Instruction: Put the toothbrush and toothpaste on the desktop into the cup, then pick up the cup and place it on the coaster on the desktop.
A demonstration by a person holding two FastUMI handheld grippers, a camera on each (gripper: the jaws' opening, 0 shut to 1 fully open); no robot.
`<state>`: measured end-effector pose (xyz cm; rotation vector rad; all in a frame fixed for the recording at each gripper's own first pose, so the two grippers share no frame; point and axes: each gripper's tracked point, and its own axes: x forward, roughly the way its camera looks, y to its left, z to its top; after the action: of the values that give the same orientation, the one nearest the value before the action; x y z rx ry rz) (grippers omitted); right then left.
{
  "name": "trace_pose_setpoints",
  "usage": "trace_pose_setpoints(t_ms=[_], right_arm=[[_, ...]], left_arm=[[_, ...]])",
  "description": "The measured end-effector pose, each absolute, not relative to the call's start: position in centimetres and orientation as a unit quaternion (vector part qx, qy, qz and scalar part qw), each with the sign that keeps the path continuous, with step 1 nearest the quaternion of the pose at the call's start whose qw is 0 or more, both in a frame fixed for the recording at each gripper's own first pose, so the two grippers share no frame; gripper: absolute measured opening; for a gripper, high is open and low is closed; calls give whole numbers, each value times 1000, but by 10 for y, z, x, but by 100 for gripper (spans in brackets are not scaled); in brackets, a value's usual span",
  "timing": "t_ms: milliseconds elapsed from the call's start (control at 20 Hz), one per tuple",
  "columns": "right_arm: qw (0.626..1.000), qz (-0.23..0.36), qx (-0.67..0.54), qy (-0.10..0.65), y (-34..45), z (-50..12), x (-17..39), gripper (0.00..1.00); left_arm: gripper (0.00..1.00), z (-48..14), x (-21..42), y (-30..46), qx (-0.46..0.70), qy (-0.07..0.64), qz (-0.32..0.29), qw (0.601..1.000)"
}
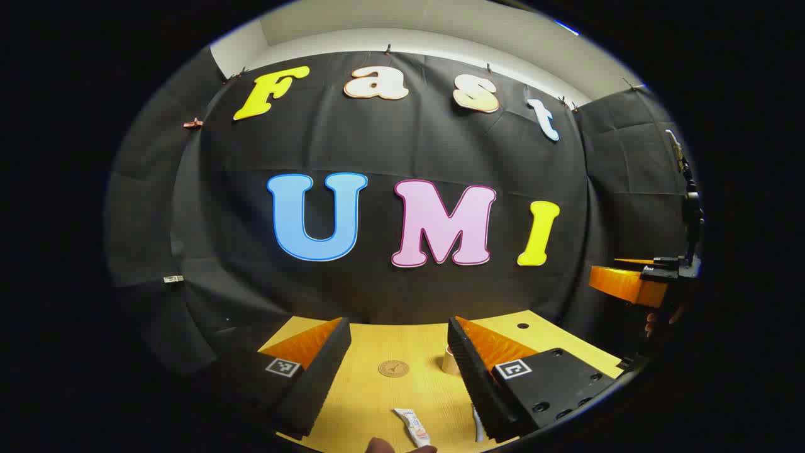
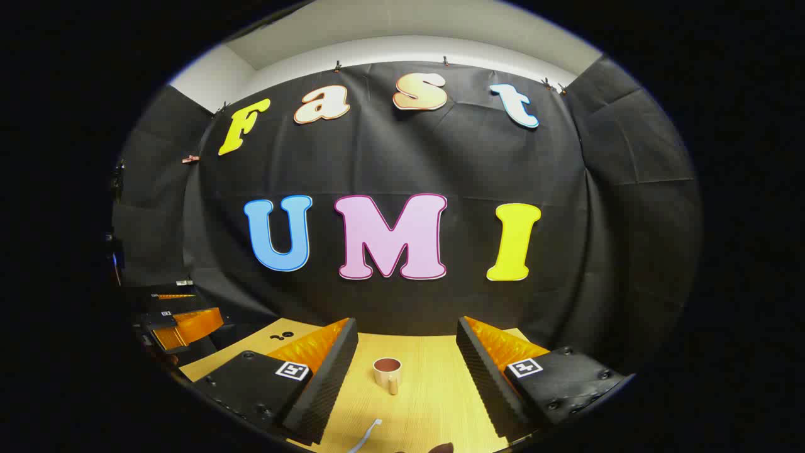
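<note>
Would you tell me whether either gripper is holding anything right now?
Nothing is held: left gripper and right gripper are both open above the desktop.

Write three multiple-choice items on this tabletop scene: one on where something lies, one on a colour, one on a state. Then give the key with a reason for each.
1. In the left gripper view, where does the round brown coaster lie on the pale wooden desktop?
A. Under the cup
B. Bare, left of the small beige cup
C. On the toothpaste tube

2. What colour is the inside of the cup in the right gripper view?
A. Reddish brown
B. Bright green
C. Blue

3. How does the right gripper stand?
A. Shut on the cup
B. Shut on the toothbrush
C. Open, holding nothing

Key: 1 B, nothing rests on the coaster. 2 A, the interior shows reddish brown. 3 C, its fingers stand wide apart, the cup beyond them.
</note>
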<state>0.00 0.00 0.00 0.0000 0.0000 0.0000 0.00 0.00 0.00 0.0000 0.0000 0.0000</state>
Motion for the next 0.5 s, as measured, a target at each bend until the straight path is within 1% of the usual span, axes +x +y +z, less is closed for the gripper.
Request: trace_pose_setpoints(t_ms=[500], right_arm=[[1000,0,-2,5,-2,-3,-2,97]], left_arm=[[96,-2,3,-6,0,7,-5,1000]])
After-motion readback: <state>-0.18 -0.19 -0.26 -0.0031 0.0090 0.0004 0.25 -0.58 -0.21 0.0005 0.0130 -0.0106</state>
